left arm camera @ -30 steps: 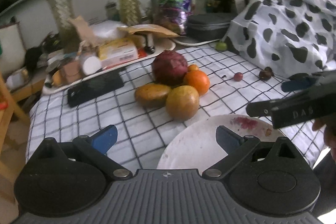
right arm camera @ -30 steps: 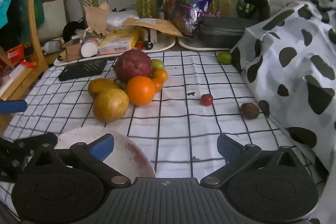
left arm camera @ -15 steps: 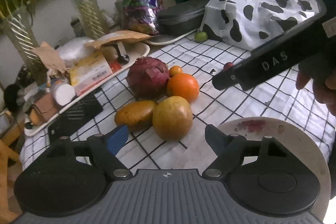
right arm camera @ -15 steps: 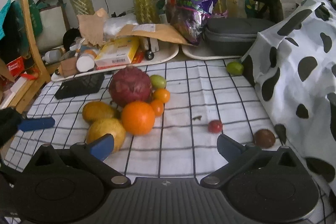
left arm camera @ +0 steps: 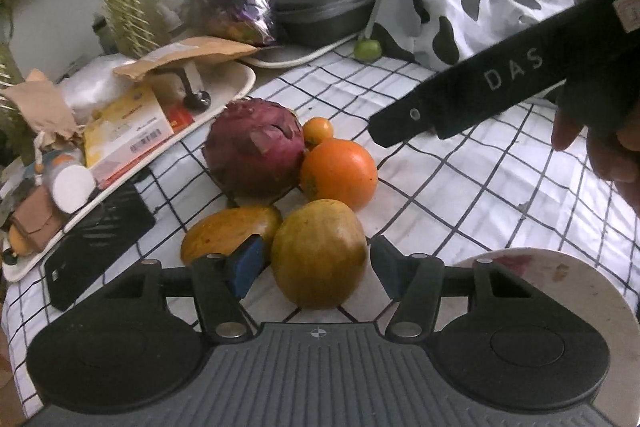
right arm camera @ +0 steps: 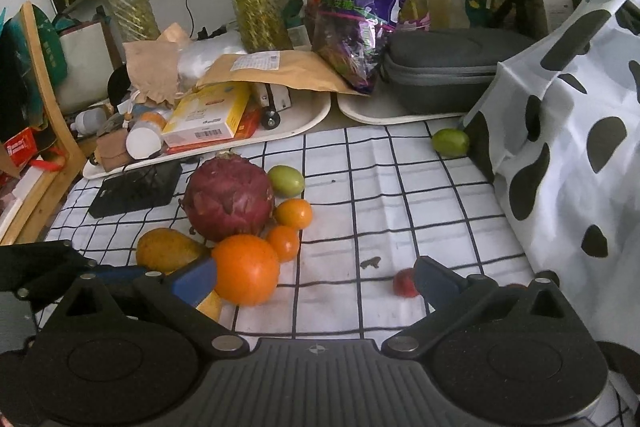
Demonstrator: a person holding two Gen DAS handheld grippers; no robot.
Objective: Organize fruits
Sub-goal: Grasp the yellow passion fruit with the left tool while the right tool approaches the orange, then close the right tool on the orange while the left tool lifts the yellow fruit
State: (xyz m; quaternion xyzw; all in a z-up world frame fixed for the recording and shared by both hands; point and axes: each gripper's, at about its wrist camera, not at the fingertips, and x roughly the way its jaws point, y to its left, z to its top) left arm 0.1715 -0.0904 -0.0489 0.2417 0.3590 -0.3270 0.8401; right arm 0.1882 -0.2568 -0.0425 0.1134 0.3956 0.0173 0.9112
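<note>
A heap of fruit lies on the checked cloth: a dark red dragon fruit (left arm camera: pixel 254 151), an orange (left arm camera: pixel 340 173), and two yellow-green mangoes. My left gripper (left arm camera: pixel 318 263) straddles the nearer mango (left arm camera: pixel 320 251). Its jaws are closing, with a thin gap still showing at each blue pad. The other mango (left arm camera: pixel 230 233) lies just left of the left pad. My right gripper (right arm camera: pixel 316 281) hangs open over the cloth with nothing between its fingers. The orange (right arm camera: pixel 246 269) lies by its left finger and a cherry tomato (right arm camera: pixel 404 283) by its right. A white stained plate (left arm camera: pixel 560 291) sits at lower right.
Two small tangerines (right arm camera: pixel 294 213) and a green fruit (right arm camera: pixel 286 181) lie behind the heap, and another green fruit (right arm camera: pixel 450 142) sits by the cow-print bag (right arm camera: pixel 560 131). Cluttered trays (right arm camera: pixel 304 125), a black phone (right arm camera: pixel 136 189) and plant vases line the back.
My left gripper has come forward and down onto the near mango and its jaws have narrowed around it. The right gripper has moved forward over the cloth, and the plate has left its view.
</note>
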